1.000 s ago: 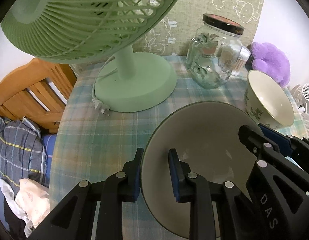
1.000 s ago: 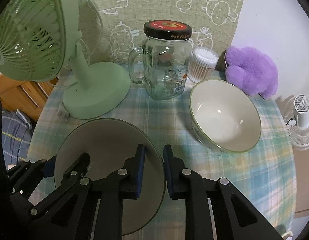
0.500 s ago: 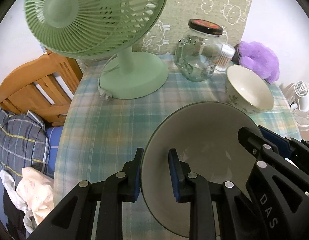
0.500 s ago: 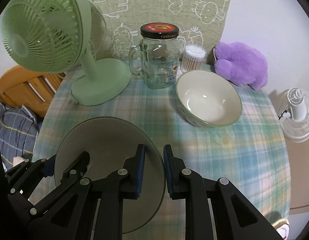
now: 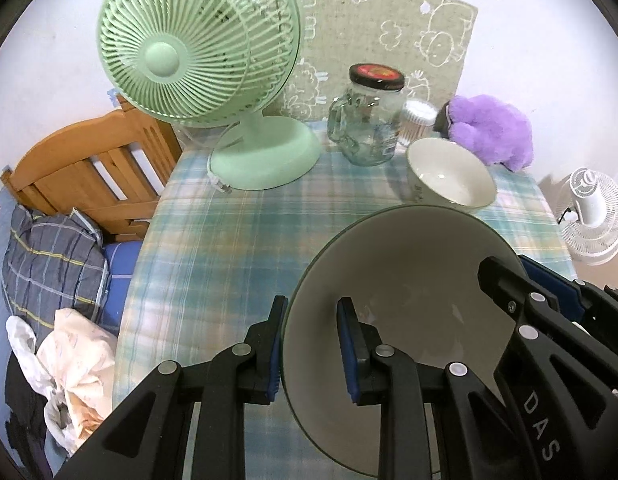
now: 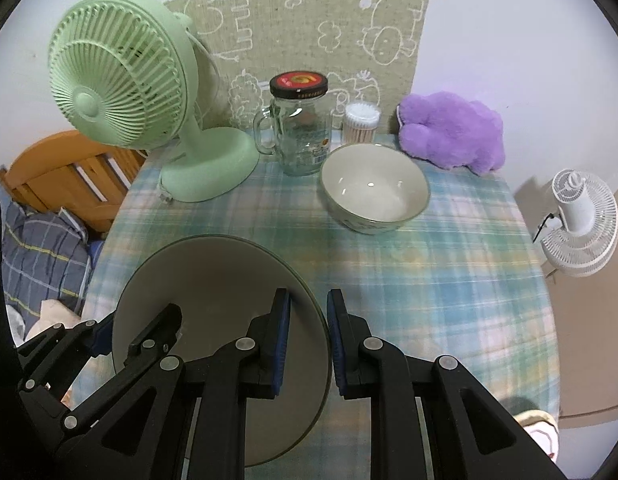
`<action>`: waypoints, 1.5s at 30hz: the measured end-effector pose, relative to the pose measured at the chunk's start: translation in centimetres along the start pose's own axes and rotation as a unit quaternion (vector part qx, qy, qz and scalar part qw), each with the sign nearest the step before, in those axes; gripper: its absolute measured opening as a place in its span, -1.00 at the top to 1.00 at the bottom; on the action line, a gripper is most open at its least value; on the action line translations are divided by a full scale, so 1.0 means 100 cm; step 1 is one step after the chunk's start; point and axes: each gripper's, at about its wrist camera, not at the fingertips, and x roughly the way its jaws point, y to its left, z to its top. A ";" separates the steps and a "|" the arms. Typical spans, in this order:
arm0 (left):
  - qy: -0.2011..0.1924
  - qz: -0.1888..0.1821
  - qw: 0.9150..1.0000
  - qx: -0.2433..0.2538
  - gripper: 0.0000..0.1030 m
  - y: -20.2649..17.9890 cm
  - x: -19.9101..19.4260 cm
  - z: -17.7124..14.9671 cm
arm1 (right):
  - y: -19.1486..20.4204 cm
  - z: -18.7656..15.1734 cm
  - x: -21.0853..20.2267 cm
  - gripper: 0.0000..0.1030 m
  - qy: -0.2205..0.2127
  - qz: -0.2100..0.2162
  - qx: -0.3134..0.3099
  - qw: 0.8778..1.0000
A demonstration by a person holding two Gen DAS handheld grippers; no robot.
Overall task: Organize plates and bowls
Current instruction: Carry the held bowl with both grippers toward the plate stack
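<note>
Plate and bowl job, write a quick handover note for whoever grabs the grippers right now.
Left gripper: shut on the plate's left rim.
Right gripper: shut on the same plate's right rim.
Plate: held between both grippers above the near part of the checked tablecloth, not set down.
Bowl: upright and empty on the cloth, in front of the glass jar, untouched.
Done: plate gripped from both sides.
Left: place the plate, then probably bring plate and bowl together.

The right tongs (image 6: 308, 344) grip the right rim of a grey plate (image 6: 213, 280), the left tongs (image 6: 137, 330) its left rim. Beyond the plate, a white bowl (image 6: 375, 192) sits on the checked bench (image 6: 449, 280), with a glass jar (image 6: 299, 128) just behind the bowl.
</note>
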 end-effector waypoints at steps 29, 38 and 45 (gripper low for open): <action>-0.013 -0.001 1.000 -0.016 0.56 -0.068 -0.075 -0.094 | -0.068 -0.090 -0.086 0.57 -0.005 0.015 -0.017 1.000; -0.001 -0.007 1.000 -0.017 0.56 -0.079 -0.082 -0.121 | -0.080 -0.118 -0.095 0.57 0.003 0.019 -0.021 1.000; 0.013 -0.011 1.000 -0.015 0.56 -0.081 -0.077 -0.138 | -0.085 -0.136 -0.093 0.57 0.020 0.021 -0.022 0.999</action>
